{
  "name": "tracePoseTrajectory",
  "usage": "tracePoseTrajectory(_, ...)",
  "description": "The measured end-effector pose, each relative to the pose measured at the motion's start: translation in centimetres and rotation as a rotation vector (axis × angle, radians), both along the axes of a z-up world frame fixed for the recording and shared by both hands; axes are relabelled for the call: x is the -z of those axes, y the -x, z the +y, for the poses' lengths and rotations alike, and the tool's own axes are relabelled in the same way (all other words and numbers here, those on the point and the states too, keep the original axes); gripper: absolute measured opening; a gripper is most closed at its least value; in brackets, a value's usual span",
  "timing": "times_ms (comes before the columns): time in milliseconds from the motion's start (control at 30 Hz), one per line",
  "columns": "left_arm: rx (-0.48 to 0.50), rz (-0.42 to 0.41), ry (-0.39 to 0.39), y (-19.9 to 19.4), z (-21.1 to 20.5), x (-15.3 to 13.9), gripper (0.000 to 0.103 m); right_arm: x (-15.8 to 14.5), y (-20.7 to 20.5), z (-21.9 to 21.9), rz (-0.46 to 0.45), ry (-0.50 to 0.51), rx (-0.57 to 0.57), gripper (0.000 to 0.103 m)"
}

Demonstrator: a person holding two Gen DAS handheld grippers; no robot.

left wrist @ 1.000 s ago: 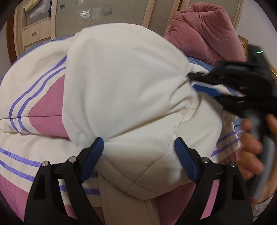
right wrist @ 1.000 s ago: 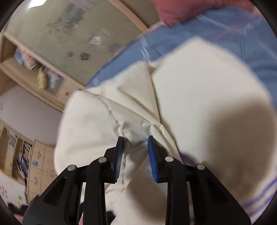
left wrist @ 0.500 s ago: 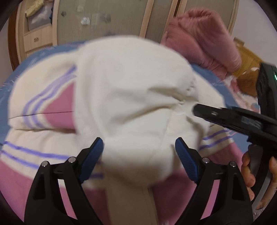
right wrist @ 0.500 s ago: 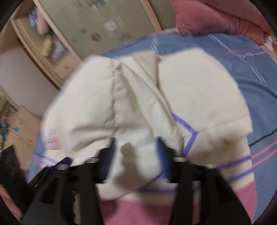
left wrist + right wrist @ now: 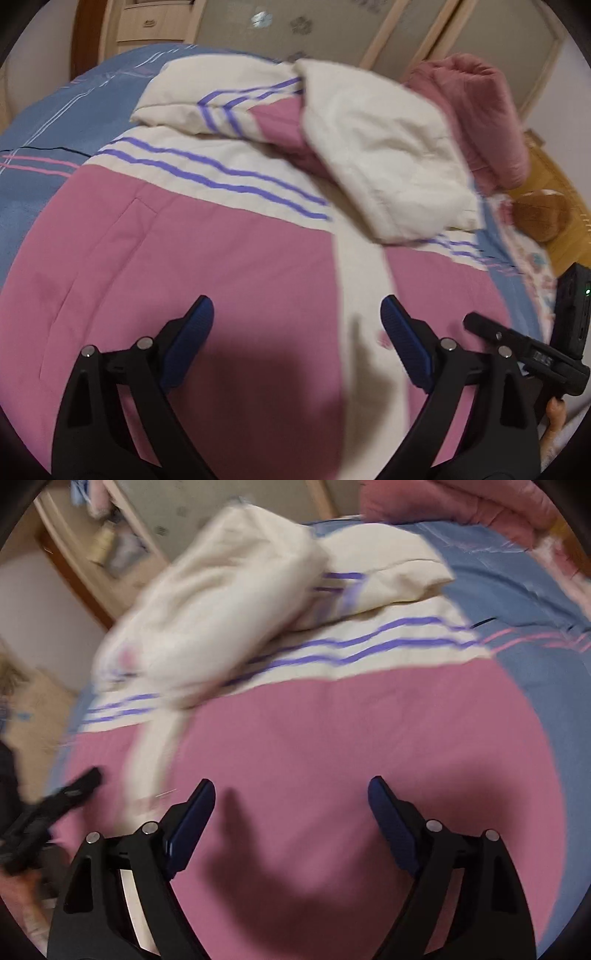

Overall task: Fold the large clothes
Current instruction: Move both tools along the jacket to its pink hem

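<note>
We see soft, even indoor light with no glare. Dark gripper shadows fall on the pink jacket just ahead of the fingers. Motion blur smears the cream sleeve above it, worse in the right view. Fisheye bending and black vignetting ring the edges.

A jacket is spread on the bed. Its hood is laid back over the upper body, toward the right in the left wrist view, and a folded sleeve is laid across the top, left of the hood. A quilt is piled behind the hood at the bed's far right, before a wardrobe. The left tool is held over the lower body of the jacket, with the right tool just beside it, both apart from the cloth.
</note>
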State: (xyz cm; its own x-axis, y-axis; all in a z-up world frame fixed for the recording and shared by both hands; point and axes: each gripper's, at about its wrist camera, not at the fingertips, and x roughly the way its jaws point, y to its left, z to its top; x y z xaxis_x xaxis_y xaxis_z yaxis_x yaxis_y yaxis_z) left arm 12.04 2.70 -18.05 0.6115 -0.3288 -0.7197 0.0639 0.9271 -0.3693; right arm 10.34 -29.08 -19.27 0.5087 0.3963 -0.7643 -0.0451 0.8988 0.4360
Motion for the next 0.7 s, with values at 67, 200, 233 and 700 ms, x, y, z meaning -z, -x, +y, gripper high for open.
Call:
tracePoseTrajectory(67, 0.028, 0.010, 0.116, 1.1, 0.1, -0.4, 0.093, -0.3, 1.9, -0.4, 0.001, -0.157, -0.037, 0.086)
tracePoseTrajectory(200, 0.135, 0.077, 0.272, 2.3, -1.6, -0.4, 0.094, 0.2, 4.9, -1.8, 0.051, -0.319, -0.042, 0.086)
tracePoseTrajectory(233, 0.158, 0.091, 0.272, 2.7, -2.2, -0.2, 0.094, 0.2, 5.4, -1.9, 0.053, -0.311, -0.034, 0.086)
tracePoseTrajectory(700, 0.343, 0.390, 0.493, 5.7, -6.8, 4.2, 0.097, 0.6, 8.8, -4.2, 0.038, -0.283, 0.029, 0.086)
